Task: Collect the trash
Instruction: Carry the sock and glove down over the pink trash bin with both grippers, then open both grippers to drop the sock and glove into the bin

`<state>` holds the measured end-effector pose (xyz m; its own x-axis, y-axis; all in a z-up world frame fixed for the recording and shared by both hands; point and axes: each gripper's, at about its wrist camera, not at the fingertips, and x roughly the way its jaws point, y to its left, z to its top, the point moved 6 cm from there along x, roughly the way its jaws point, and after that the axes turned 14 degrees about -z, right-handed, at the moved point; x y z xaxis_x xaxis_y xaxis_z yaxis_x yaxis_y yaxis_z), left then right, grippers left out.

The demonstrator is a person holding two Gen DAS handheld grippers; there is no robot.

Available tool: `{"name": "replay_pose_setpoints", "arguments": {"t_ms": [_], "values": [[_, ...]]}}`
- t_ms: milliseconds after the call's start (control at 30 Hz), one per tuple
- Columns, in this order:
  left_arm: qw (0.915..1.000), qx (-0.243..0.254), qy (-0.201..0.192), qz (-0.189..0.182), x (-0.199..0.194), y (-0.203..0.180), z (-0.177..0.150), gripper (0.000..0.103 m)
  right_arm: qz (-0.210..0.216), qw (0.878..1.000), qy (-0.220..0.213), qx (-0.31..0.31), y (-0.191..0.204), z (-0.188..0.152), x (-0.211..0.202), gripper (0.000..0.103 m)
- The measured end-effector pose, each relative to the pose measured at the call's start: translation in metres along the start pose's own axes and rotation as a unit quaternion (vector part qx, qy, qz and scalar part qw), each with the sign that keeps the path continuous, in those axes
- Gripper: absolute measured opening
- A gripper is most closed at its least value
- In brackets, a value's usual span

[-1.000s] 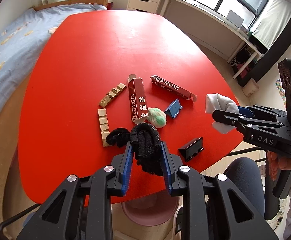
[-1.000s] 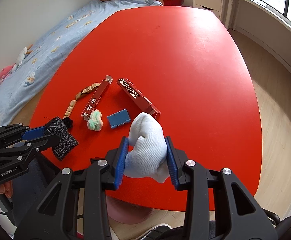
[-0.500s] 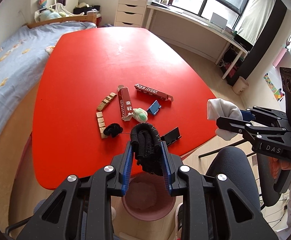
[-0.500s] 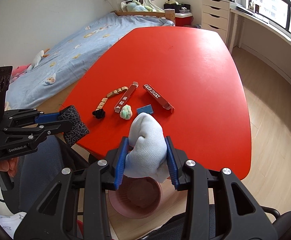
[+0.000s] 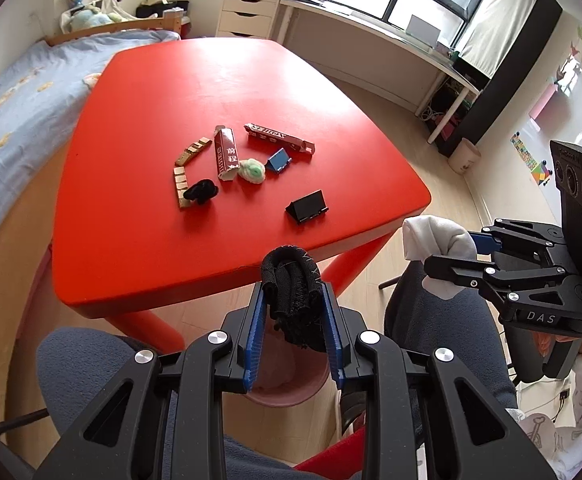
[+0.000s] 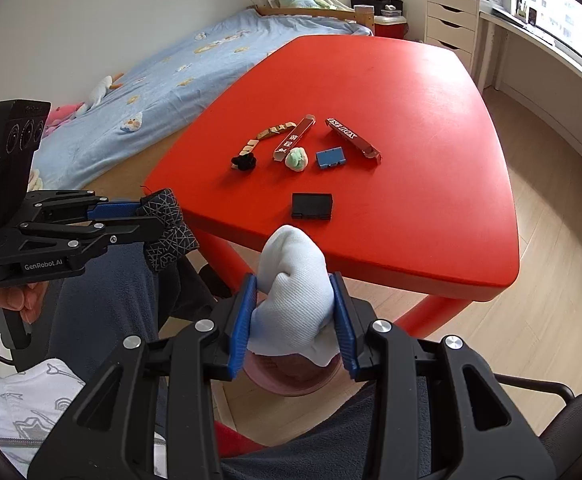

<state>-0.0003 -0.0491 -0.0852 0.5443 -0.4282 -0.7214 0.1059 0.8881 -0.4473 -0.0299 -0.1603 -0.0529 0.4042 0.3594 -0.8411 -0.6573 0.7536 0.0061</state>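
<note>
My left gripper [image 5: 293,334] is shut on a black patterned sock [image 5: 291,292], held off the near edge of the red table [image 5: 211,92], above a pink bin [image 5: 287,384]. My right gripper [image 6: 297,328] is shut on a white sock [image 6: 291,280], also above the pink bin [image 6: 291,380]. Each gripper shows in the other's view: the right one [image 5: 447,248] with its white sock [image 5: 435,236], the left one [image 6: 147,220] with the black sock [image 6: 167,236]. On the table lie two red boxes [image 5: 225,152], wooden pieces [image 5: 181,184], a black wad [image 5: 201,192], a green-white ball [image 5: 253,170], a blue holder [image 5: 279,160] and a black holder [image 5: 307,206].
A bed with a blue cover [image 6: 171,80] runs along the table's left side. A white drawer unit [image 5: 249,10] and a long desk under the window [image 5: 371,36] stand behind. My knees in grey trousers [image 5: 439,320] and a chair frame the bin.
Both grippers have pulled back from over the table to beyond its near edge, still holding their socks. The pink bin has come into view under them.
</note>
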Motion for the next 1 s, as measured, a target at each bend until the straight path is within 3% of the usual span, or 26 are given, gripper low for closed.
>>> {"name": "replay_pose_setpoints", "arguments": {"t_ms": [467,500,533,567,600,633,733,1000], "values": [[0.9997,-0.001,0.021,-0.01,0.009,-0.006,-0.022,0.03,0.019,1.0,0.02,-0.007,0.012,-0.019,0.01,0.04],[0.9998,-0.001,0.02,-0.007,0.009,-0.006,-0.022,0.034,0.019,1.0,0.02,-0.007,0.011,-0.018,0.01,0.052],[0.9998,-0.001,0.02,-0.003,0.009,-0.005,-0.021,0.046,0.016,1.0,0.018,-0.006,0.009,-0.018,0.01,0.07],[0.9998,-0.001,0.019,0.001,0.008,-0.003,-0.021,0.052,0.015,1.0,0.016,-0.005,0.008,-0.018,0.01,0.077],[0.9998,-0.002,0.016,0.007,0.007,-0.001,-0.02,0.066,0.012,1.0,0.014,-0.003,0.007,-0.017,0.01,0.086],[0.9999,-0.005,0.011,0.01,0.006,0.0,-0.019,0.073,0.008,1.0,0.014,-0.002,0.005,-0.017,0.01,0.091],[0.9997,-0.012,-0.001,0.023,0.002,0.007,-0.016,0.091,-0.002,1.0,0.016,0.002,0.0,-0.017,0.011,0.096],[0.999,-0.026,-0.007,0.035,-0.003,0.016,-0.014,0.095,-0.015,1.0,0.021,0.008,-0.002,-0.016,0.015,0.098]]}}
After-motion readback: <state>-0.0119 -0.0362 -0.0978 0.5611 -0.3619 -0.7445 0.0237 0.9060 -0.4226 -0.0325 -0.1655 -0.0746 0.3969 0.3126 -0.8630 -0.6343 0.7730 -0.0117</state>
